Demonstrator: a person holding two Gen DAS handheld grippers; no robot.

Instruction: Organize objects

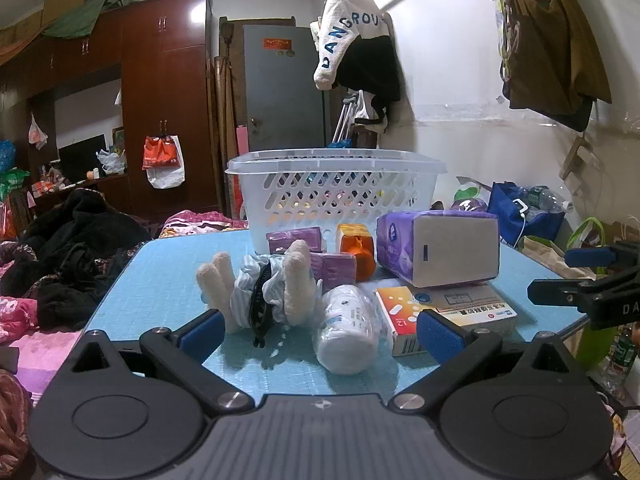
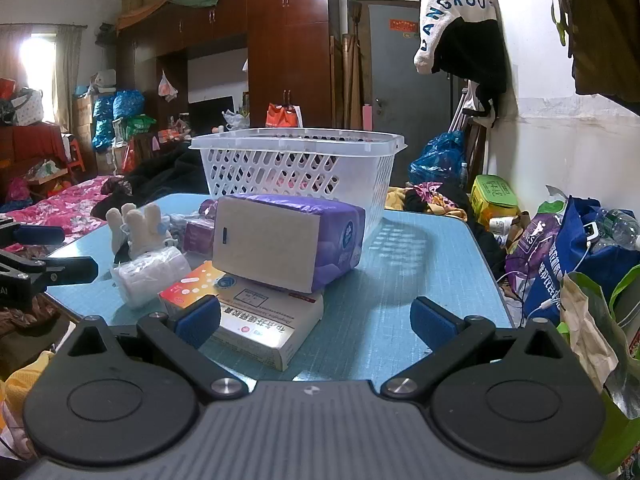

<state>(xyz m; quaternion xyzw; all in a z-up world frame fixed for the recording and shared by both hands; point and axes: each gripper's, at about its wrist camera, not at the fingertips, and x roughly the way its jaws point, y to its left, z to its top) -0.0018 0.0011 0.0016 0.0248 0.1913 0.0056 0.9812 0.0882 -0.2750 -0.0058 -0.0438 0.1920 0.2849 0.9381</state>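
Presently on my blue table [image 1: 160,264]: white basket [image 1: 336,184] at the far edge; before it two small purple packets [image 1: 296,239], an orange pouch [image 1: 357,246], and a purple tissue pack [image 1: 438,246] resting partly on a medicine box [image 1: 476,306]. Nearer me lie a plush toy [image 1: 264,284], a white bottle [image 1: 346,328] on its side, and an orange-and-white box [image 1: 400,320] beside the bottle. My left gripper [image 1: 318,330] hangs spread wide, holding nothing, at the near edge. My right gripper [image 2: 316,316] likewise gapes empty, its left finger [image 2: 198,318] just beside the medicine box.
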